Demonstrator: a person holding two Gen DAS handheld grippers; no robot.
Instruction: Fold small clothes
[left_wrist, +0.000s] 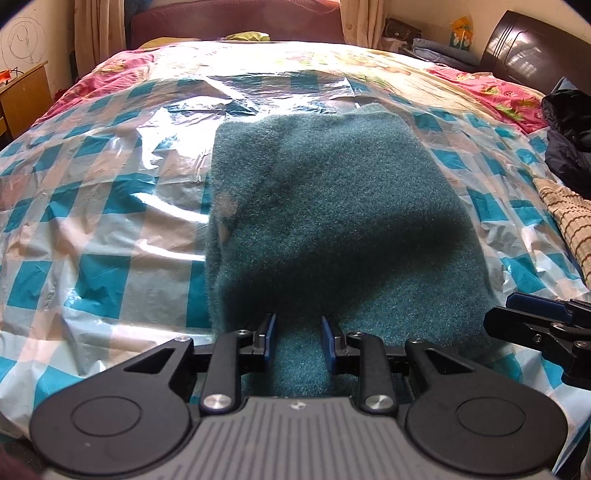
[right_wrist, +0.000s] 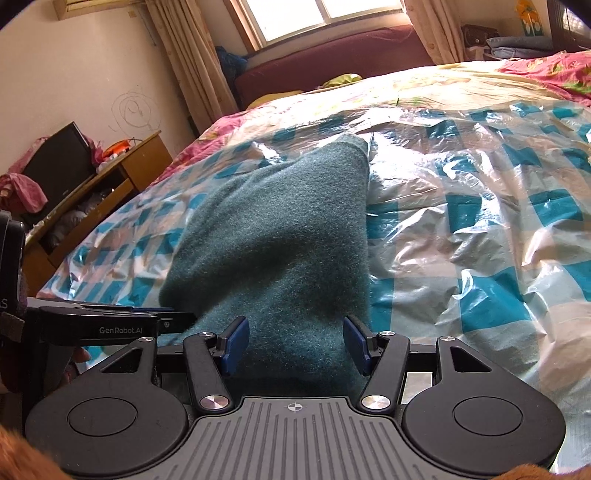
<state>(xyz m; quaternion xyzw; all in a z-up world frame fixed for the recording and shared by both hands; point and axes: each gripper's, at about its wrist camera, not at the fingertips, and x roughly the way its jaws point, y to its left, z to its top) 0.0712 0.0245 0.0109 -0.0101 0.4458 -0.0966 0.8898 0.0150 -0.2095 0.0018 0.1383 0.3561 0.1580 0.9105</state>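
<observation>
I have the teal fleece garment lying on the checked plastic sheet that covers the bed, its long axis running straight away from both claws toward the window side. Its near edge sits directly under and between the fingers of both tools, so neither hand has to reach. The left gripper stands over the near edge toward the garment's left half, with a narrow gap between its blue pads and fleece visible in that gap; the pads do not appear to press on the cloth, so I read it as released. The right gripper is spread wider, fleece lying between its pads without contact on either, also released. In the left wrist view the right tool enters from the right edge, just beside the garment's near right corner; the two claws are side by side and roughly level. Both point downward and forward along the garment. I judge that the coming move calls for pinching the near edge and carrying it forward along the long axis.
</observation>
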